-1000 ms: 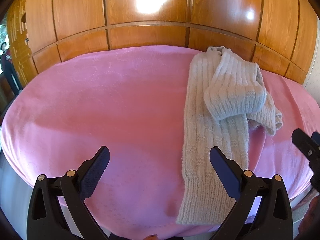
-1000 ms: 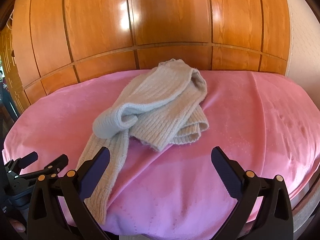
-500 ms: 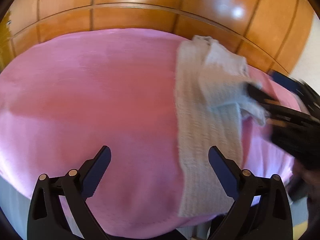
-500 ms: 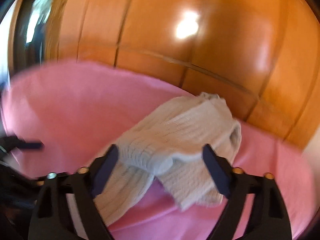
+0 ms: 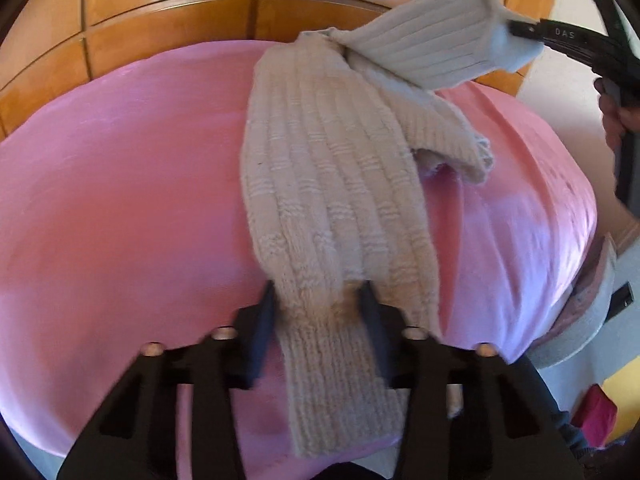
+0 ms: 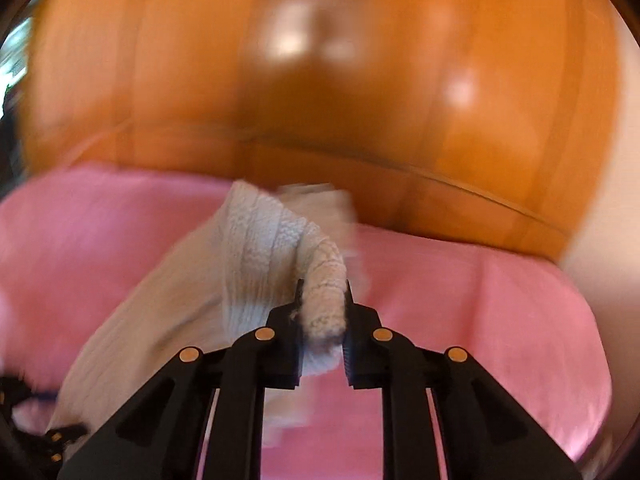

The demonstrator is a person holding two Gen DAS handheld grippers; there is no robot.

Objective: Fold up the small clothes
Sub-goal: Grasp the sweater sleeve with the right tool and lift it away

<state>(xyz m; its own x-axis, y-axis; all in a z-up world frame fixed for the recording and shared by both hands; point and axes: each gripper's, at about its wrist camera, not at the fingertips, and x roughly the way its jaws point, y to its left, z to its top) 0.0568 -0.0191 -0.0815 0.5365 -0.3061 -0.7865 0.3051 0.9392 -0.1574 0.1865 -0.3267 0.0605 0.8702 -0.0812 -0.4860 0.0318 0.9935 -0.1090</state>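
Closing on the near end of the long knitted sock (image 5: 332, 200), the left gripper (image 5: 318, 312) has its two dark fingers (image 5: 262, 320) pinching the ribbed cuff, which bunches between them and hangs on past toward the camera. From there the cream sock runs away across the pink bedcover (image 5: 120, 208) toward the wooden headboard (image 5: 168, 8). At the far end a second, paler sock (image 5: 436, 52) is lifted off the cover: the right gripper (image 6: 322, 316) is narrowing on its end too, the knit squeezed between the pads and trailing down to the left in that blurred view. A hand (image 5: 618, 120) grips the black handle at the right edge. Both socks lie toward the right half of the bed.
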